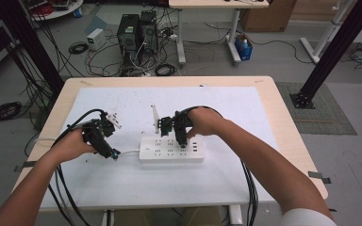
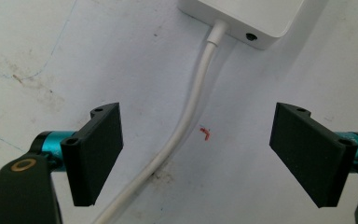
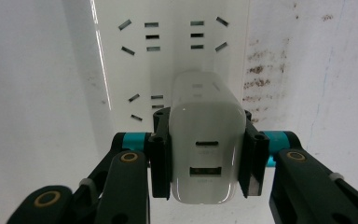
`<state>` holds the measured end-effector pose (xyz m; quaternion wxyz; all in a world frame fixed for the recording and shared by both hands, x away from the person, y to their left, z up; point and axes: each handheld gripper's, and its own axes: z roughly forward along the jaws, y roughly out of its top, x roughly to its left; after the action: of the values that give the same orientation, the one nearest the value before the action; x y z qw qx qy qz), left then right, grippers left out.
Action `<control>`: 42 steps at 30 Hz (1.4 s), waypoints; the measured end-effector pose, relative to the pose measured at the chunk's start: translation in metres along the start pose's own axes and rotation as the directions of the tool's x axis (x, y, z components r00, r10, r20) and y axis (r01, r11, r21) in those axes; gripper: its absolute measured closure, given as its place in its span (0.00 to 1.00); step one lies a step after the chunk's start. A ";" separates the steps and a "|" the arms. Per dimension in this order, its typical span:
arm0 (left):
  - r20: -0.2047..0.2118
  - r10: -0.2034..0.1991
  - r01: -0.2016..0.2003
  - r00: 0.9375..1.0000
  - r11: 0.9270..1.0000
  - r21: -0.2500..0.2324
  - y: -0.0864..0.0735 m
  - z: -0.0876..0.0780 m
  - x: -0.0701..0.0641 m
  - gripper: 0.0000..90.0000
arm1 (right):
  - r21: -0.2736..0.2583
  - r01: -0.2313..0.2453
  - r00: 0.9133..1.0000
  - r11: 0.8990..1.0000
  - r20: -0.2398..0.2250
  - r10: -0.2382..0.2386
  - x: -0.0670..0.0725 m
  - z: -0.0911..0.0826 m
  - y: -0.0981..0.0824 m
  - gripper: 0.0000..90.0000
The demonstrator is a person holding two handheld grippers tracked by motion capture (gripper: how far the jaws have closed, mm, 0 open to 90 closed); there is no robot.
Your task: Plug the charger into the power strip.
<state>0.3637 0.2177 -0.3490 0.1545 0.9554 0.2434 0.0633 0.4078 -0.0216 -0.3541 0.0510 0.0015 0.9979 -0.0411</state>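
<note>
- The right tongs [image 3: 207, 154] are pinching a white USB charger [image 3: 207, 140] by its two sides, right over the power strip [image 1: 171, 150] that lies mid-counter [image 1: 273, 101].
- From the right gripper view, the charger sits over the strip's socket face, with open sockets [image 3: 172, 35] just past it. I can't tell if the prongs are seated or just hovering on the holes, since the charger body hides them.
- The left tongs [image 2: 200, 154] are spread wide and holding nothing. They hang just off the strip's cord end, with the white cord [image 2: 186, 121] running between the jaws untouched.
- My read: the pick-up is done and the charger is lined up on the strip. What's left is pushing it home (if it isn't already) and letting go.
- The left side looks ready to steady the strip, but it hasn't grabbed anything.
</note>
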 end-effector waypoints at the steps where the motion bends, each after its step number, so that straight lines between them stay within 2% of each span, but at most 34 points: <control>1: 0.000 0.006 -0.006 1.000 1.000 0.004 -0.001 0.000 0.000 0.19 | 0.030 0.006 1.000 1.000 -0.015 -0.006 -0.002 0.006 0.002 0.70; 6: 0.006 -0.004 0.004 1.000 1.000 -0.002 -0.001 0.003 -0.001 0.19 | 0.015 0.003 0.999 1.000 -0.038 -0.002 -0.007 0.007 -0.001 0.70; 10: 0.009 0.000 0.000 1.000 1.000 -0.003 -0.001 0.002 -0.001 0.19 | 0.007 -0.027 0.996 1.000 -0.082 0.028 -0.013 0.007 -0.002 0.70; 12: 0.006 -0.005 0.005 1.000 1.000 -0.005 -0.001 0.002 -0.001 0.19 | 0.000 -0.010 0.996 1.000 -0.084 0.010 -0.015 0.008 -0.002 0.70; 14: 0.006 -0.003 0.003 1.000 1.000 -0.006 -0.002 0.002 -0.001 0.19 | 0.005 -0.015 0.998 1.000 -0.067 0.015 -0.012 0.008 -0.001 0.70; 16: 0.005 -0.007 0.007 1.000 1.000 -0.010 -0.002 0.001 -0.001 0.19 | 0.021 0.021 1.000 1.000 -0.011 -0.021 -0.002 0.009 0.000 0.70; 19: 0.005 -0.013 0.013 1.000 1.000 -0.020 -0.001 0.001 -0.002 0.19 | 0.021 0.012 1.000 1.000 0.021 -0.012 0.004 0.009 0.000 0.70; 20: 0.005 -0.004 0.004 1.000 1.000 -0.012 -0.001 0.001 -0.001 0.19 | 0.025 0.027 0.999 0.999 0.037 -0.028 0.006 0.010 0.000 0.70; 23: 0.007 0.014 -0.014 1.000 1.000 -0.002 0.000 0.001 -0.001 0.19 | 0.035 0.020 1.000 0.999 0.023 -0.021 0.004 0.010 0.003 0.70; 24: 0.011 -0.017 0.017 1.000 0.999 -0.030 0.000 0.002 -0.003 0.19 | 0.031 0.025 1.000 0.999 0.012 -0.026 0.002 0.011 0.004 0.70; 25: 0.012 -0.026 0.027 1.000 0.999 -0.038 0.000 0.003 -0.004 0.19 | 0.020 0.023 1.000 1.000 -0.013 -0.022 -0.003 0.011 0.004 0.70; 26: 0.013 -0.015 0.015 1.000 1.000 -0.026 0.001 0.002 -0.003 0.19 | 0.021 0.013 0.999 1.000 -0.053 -0.012 -0.009 0.012 0.004 0.70; 27: 0.013 -0.023 0.023 1.000 0.999 -0.033 0.000 0.002 -0.003 0.19 | 0.018 0.007 0.997 1.000 -0.073 -0.006 -0.012 0.012 0.004 0.70; 28: 0.015 -0.002 0.002 1.000 1.000 -0.015 0.001 0.002 -0.002 0.19 | 0.017 0.018 0.996 1.000 -0.083 -0.016 -0.015 0.012 0.004 0.70; 30: 0.017 -0.005 0.005 1.000 1.000 -0.013 0.000 0.002 -0.001 0.19 | 0.010 0.001 0.994 1.000 -0.107 0.000 -0.017 0.013 0.003 0.70; 31: 0.016 -0.033 0.033 0.999 0.999 -0.036 0.000 0.003 -0.002 0.19 | 0.002 0.013 0.994 1.000 -0.106 -0.013 -0.018 0.013 0.002 0.70; 32: 0.016 -0.011 0.011 1.000 1.000 -0.015 0.000 0.002 0.000 0.19 | -0.007 0.013 0.995 1.000 -0.102 -0.014 -0.018 0.014 0.001 0.70; 34: 0.015 -0.011 0.012 1.000 1.000 -0.015 0.000 0.003 0.000 0.19 | -0.013 -0.001 0.995 1.000 -0.097 0.000 -0.016 0.013 0.000 0.70; 35: 0.015 -0.025 0.025 1.000 0.999 -0.027 0.000 0.003 -0.001 0.19 | -0.020 0.004 0.996 1.000 -0.085 -0.006 -0.014 0.014 0.000 0.70; 37: 0.014 -0.015 0.015 1.000 1.000 -0.017 0.000 0.003 -0.001 0.19 | -0.007 0.032 0.999 0.999 -0.022 -0.033 -0.003 0.013 0.001 0.70; 38: 0.011 -0.013 0.013 1.000 1.000 -0.016 0.000 0.003 0.000 0.19 | -0.012 0.027 1.000 1.000 -0.011 -0.027 -0.001 0.014 0.000 0.70; 39: 0.010 -0.006 0.006 1.000 1.000 -0.007 0.000 0.003 0.000 0.19 | -0.015 0.030 0.999 0.999 -0.013 -0.030 -0.001 0.014 -0.001 0.70; 42: 0.012 -0.009 0.009 1.000 1.000 -0.016 0.001 0.004 -0.001 0.19 | -0.019 0.023 1.000 1.000 -0.012 -0.023 -0.001 0.014 -0.001 0.70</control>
<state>0.3637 0.2157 -0.3521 0.1639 0.9534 0.2464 0.0589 0.4101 -0.0238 -0.3676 0.0443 -0.0102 0.9985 -0.0320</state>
